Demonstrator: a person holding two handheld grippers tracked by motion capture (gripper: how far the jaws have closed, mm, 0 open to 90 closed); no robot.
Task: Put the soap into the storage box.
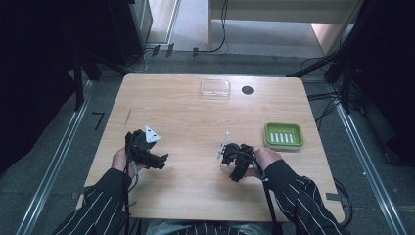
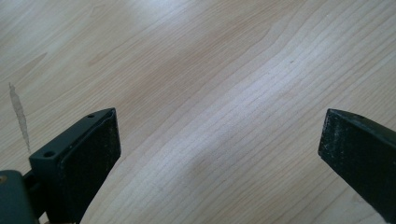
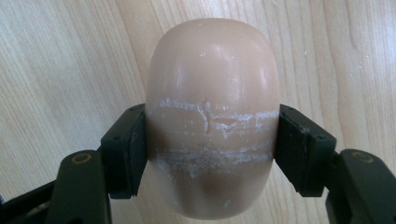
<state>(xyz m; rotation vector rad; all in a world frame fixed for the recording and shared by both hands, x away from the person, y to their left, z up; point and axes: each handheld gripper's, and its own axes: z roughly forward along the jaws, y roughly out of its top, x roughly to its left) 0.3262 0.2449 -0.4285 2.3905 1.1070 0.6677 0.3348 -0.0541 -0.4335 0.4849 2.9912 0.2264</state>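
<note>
Soap (image 3: 212, 116) is clamped across its middle by the right gripper (image 3: 212, 140) fingers, just above the surface (image 1: 195, 122). Grip should be kept firm toward the green dish (image 1: 284, 135). Left gripper (image 2: 219, 144) fingers are held apart, empty.

Scuffed beige soap bar (image 3: 212, 116), gripper-clamped

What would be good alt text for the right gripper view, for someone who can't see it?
A smooth, rounded beige bar of soap, scuffed with whitish scratch bands across its middle, is clamped at its sides between the two black jaws of the right gripper. Behind it lies the pale wooden table.
</note>
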